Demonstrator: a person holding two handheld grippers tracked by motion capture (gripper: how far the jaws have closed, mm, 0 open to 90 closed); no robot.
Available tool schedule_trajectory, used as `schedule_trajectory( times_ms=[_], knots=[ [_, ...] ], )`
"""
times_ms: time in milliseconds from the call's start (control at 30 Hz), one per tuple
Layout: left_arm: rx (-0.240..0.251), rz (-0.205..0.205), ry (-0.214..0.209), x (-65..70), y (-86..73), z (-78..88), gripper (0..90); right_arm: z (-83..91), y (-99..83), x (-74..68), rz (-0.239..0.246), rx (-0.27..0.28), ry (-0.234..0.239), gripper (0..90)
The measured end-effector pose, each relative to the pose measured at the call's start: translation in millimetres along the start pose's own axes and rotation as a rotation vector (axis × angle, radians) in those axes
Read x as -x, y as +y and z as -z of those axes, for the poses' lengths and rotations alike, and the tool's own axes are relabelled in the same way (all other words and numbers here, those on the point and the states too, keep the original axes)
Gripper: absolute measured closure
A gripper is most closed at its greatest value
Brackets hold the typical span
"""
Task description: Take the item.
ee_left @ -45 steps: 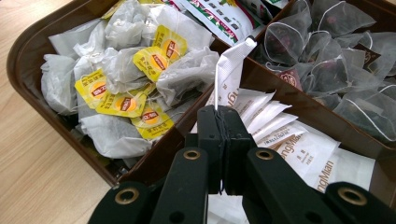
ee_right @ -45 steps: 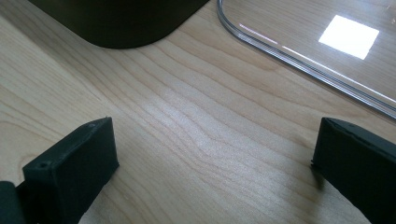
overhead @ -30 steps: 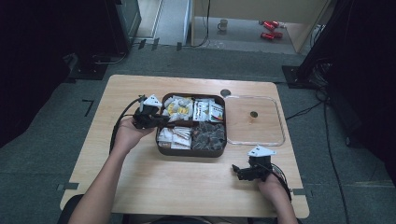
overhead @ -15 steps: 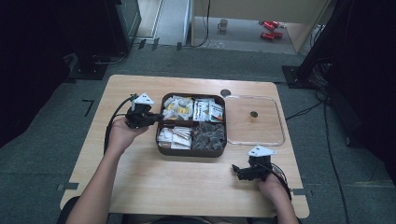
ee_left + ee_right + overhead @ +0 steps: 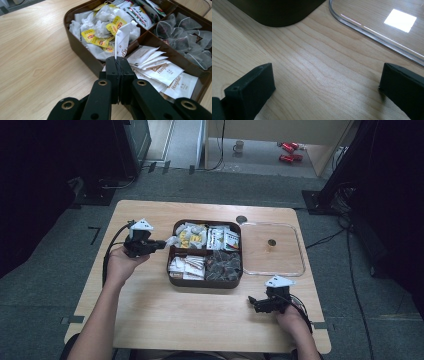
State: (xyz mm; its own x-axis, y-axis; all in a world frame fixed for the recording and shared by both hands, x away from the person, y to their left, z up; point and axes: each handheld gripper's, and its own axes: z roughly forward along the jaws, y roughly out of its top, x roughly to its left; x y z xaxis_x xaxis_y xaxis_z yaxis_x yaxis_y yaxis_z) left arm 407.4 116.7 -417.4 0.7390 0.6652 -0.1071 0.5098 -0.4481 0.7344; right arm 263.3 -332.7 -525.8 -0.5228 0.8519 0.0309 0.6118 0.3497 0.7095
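A brown four-compartment box [image 5: 205,283] of tea bags stands mid-table. My left gripper [image 5: 162,243] hovers at the box's left edge, shut on a white paper sachet [image 5: 172,241]. In the left gripper view the sachet [image 5: 123,42] sticks up from the closed jaws of this gripper [image 5: 117,61], above the box rim [image 5: 75,42]. More white sachets [image 5: 162,72] lie in the near compartment, yellow-labelled bags [image 5: 100,37] in the one behind. My right gripper [image 5: 254,303] rests on the table at the front right, open with nothing between its fingers; bare wood lies between the jaws of that gripper [image 5: 327,80].
A clear plastic lid [image 5: 297,250] lies flat right of the box; its edge [image 5: 372,35] runs just beyond the right gripper. The box's dark corner [image 5: 277,12] is close ahead of that gripper. Mesh pyramid bags [image 5: 223,265] fill the front right compartment. Bare wood spans the table's front and left.
My left gripper has drawn leftward from over the box to its left edge, carrying the white sachet. The right gripper has stayed put.
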Motion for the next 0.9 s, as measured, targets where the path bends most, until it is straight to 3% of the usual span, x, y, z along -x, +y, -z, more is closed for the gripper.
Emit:
schedule_trajectory(
  times_ms=[533, 900],
  knots=[
    [-0.024, 0.061, 0.044, -22.4, -18.7, 4.3, 89.3, -0.7, 0.8, 0.6, 0.002, -0.001, 0.002, 0.0],
    [-0.067, 0.111, 0.065, -38.6, -35.3, -5.9, 89.2, -0.9, 1.0, 0.7, 0.002, -0.001, 0.003, 0.0]
  ],
)
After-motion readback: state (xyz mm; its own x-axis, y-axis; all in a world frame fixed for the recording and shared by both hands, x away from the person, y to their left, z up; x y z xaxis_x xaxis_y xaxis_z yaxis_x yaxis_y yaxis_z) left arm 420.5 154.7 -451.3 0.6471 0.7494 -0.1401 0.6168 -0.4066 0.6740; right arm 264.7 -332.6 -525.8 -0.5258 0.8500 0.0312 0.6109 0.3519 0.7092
